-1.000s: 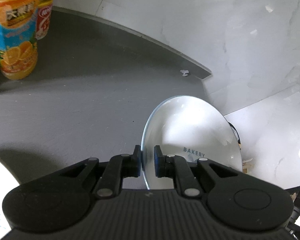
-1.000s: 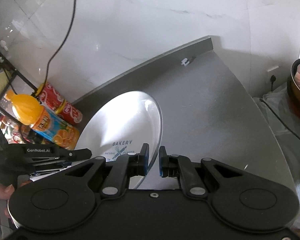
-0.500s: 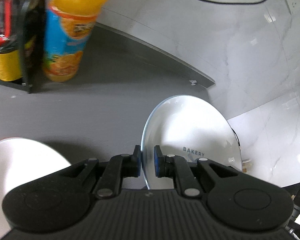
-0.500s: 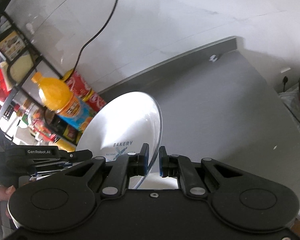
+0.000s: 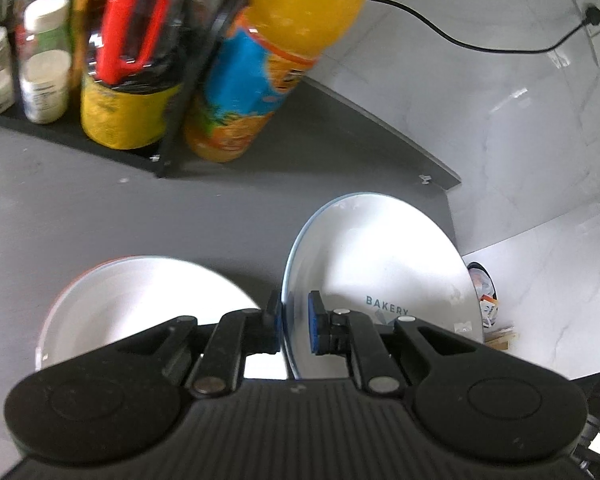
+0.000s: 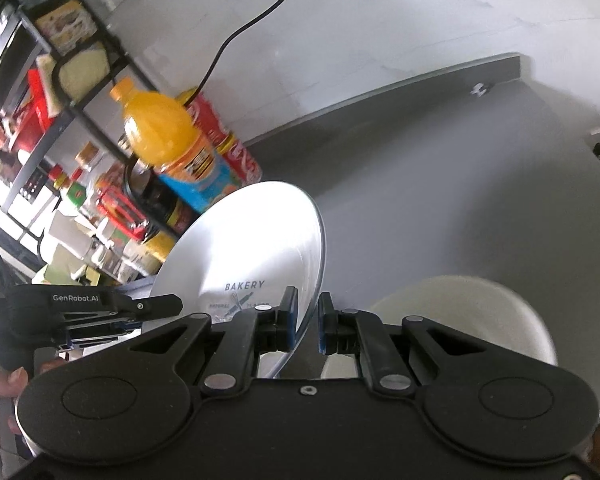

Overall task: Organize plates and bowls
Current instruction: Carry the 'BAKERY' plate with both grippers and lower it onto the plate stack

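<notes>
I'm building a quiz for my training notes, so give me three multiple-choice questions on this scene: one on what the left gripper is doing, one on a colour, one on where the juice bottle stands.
1. The left gripper is:
A open and empty; B shut on the plate at its rim; C holding a cup.
2. The label on the juice bottle is mainly:
A green; B blue; C black.
3. The juice bottle stands:
A on the grey counter beside the black rack; B on a chair; C on the floor.

Answers: B, since the jaws pinch the plate's edge; B, since a blue band wraps the bottle below the orange juice; A, since its base rests on the counter next to the rack's post.
</notes>
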### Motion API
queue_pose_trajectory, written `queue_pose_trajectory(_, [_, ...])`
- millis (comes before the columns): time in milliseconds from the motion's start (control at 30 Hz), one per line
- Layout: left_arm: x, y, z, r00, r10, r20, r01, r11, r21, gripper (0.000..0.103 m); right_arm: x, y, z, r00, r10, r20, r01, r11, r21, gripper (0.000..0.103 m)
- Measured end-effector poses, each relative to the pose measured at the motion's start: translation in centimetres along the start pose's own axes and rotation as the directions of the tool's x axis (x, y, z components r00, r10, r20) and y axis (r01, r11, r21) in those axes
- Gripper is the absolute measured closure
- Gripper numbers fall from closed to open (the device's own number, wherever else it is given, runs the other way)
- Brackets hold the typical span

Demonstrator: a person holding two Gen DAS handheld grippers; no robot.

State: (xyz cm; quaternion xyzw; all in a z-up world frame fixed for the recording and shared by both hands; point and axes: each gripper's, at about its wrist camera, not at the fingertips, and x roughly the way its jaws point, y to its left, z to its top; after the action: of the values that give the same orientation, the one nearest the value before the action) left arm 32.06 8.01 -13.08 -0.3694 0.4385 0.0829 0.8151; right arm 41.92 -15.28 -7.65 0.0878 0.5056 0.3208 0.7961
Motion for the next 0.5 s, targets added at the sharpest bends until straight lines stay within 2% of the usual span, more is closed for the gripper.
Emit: queue_pose_trajectory(500, [-2.0, 6.3, -2.9, 0.999, 0.037, -0.024, -0.038, 0.999, -0.012, 0.092, 1.2, 4.7, -5.3, 0.998, -0.041, -0.041, 0.040, 0.999, -0.027, 0.093])
